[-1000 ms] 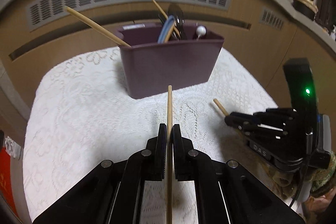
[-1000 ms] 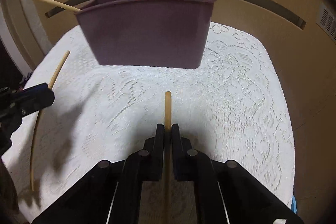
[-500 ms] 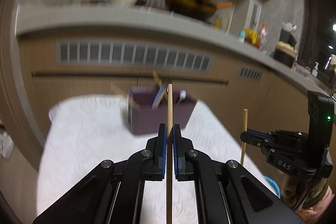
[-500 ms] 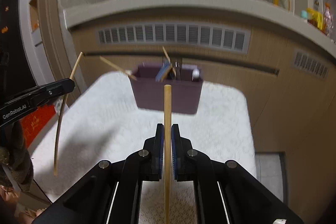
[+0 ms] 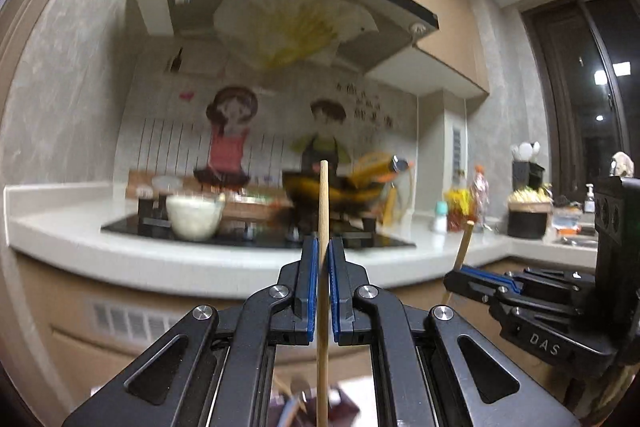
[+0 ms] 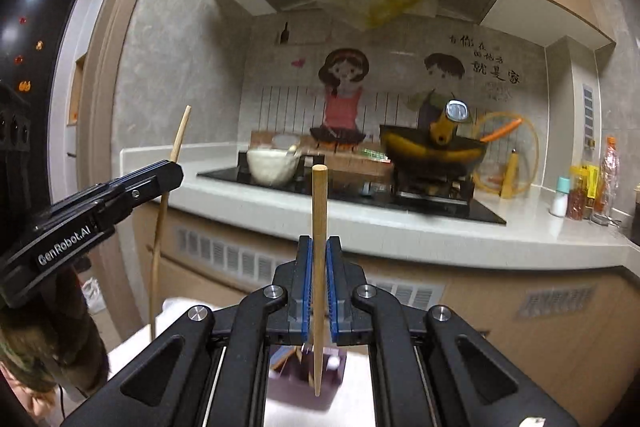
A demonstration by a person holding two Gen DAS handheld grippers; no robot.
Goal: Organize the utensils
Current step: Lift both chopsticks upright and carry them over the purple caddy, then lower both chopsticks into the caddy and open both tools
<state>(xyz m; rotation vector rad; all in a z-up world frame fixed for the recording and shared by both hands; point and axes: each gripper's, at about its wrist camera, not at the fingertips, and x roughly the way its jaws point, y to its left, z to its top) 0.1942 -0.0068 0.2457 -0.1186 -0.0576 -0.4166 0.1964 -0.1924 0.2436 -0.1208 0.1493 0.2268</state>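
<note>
Left wrist: left tool [image 5: 323, 251] tight around an upright chopstick [image 5: 322, 307].

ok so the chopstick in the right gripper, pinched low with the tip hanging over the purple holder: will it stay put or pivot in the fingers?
Probably stiff: the chopstick stands straight above the right gripper with no sag. It looks thin and wooden, so likely light. It may pivot or slide, since the smooth round shaft is held only by narrow blue pads. Its lower end hangs over the purple holder, so a slip would likely drop it in.
</note>
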